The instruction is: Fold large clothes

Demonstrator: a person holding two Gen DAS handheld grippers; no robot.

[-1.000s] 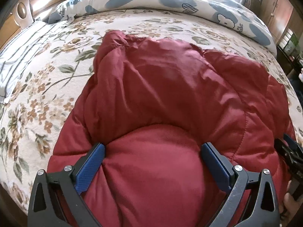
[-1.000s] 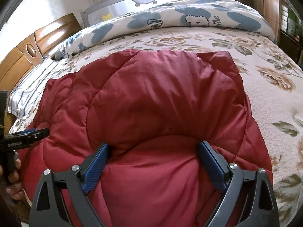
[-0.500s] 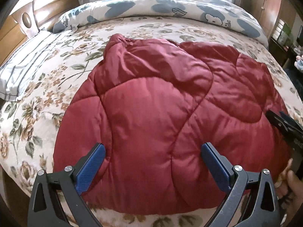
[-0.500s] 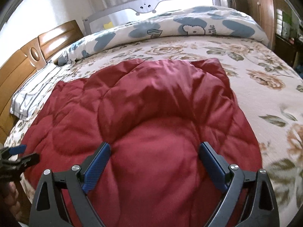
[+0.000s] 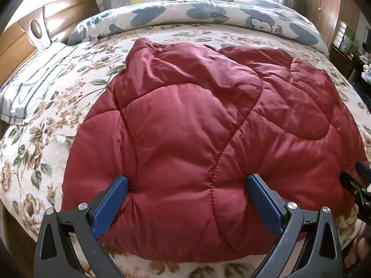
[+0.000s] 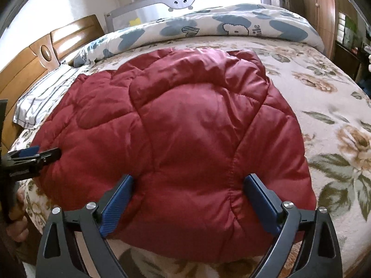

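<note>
Bedroom, floral bed (image 5: 46, 125) as folding surface, blue-patch duvet (image 5: 208, 16) pushed to far edge, likely for room.

Left wrist: red quilted coat (image 5: 197, 139) flat mid-bed, near hem toward camera. Left gripper (image 5: 186, 199) spread wide over hem, gripping nothing.

Right wrist: same coat (image 6: 185, 127), puffy, folded. Right gripper (image 6: 187, 197) spread wide above hem, empty, probably poised for next fold.
</note>
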